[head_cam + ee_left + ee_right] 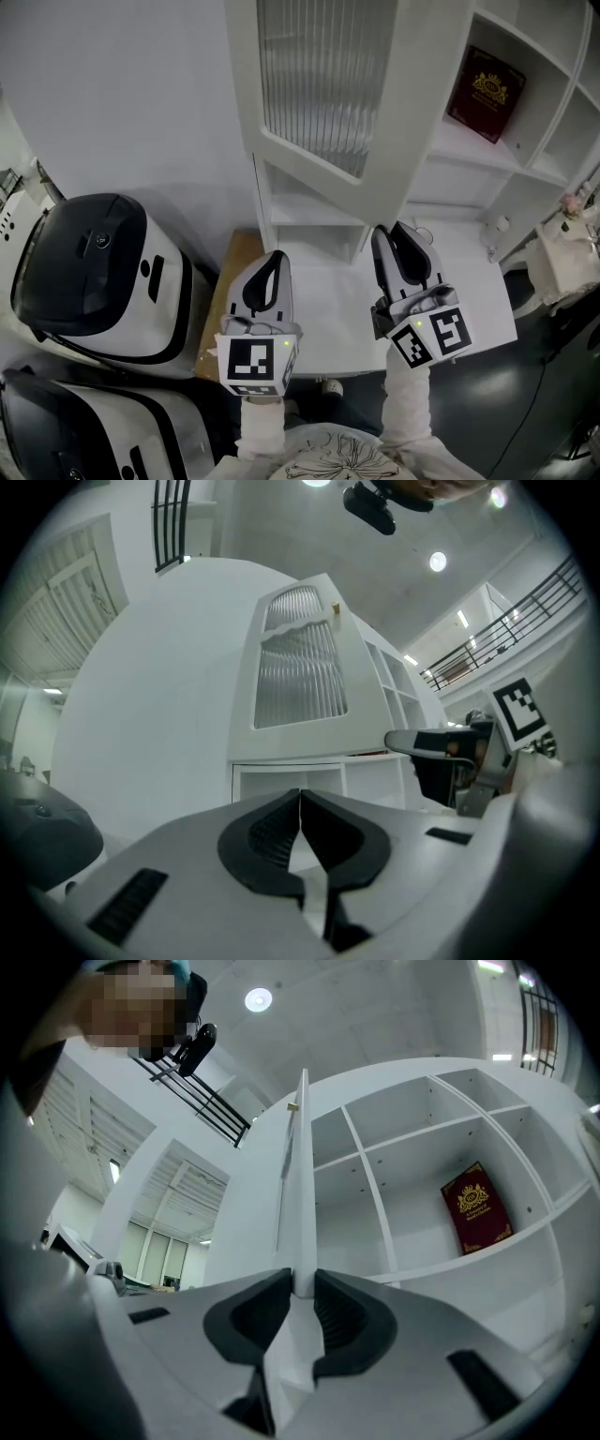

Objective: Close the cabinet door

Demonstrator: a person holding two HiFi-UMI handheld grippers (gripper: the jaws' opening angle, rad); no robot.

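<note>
White cabinet (469,150) upper right, cabinet door (323,80) open.
Our right gripper (300,1283) clamps the door's edge; our left gripper (300,797) is pinched together, empty.

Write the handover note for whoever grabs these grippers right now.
Left hand-held gripper: jaws together, empty, held beside the right one.
Right hand-held gripper: clamped on the lower end of the cabinet door.
Door: ribbed glass, standing wide open from the white cabinet; a red book is on a shelf inside.
Done: door gripped.
Left: swing it shut.
</note>
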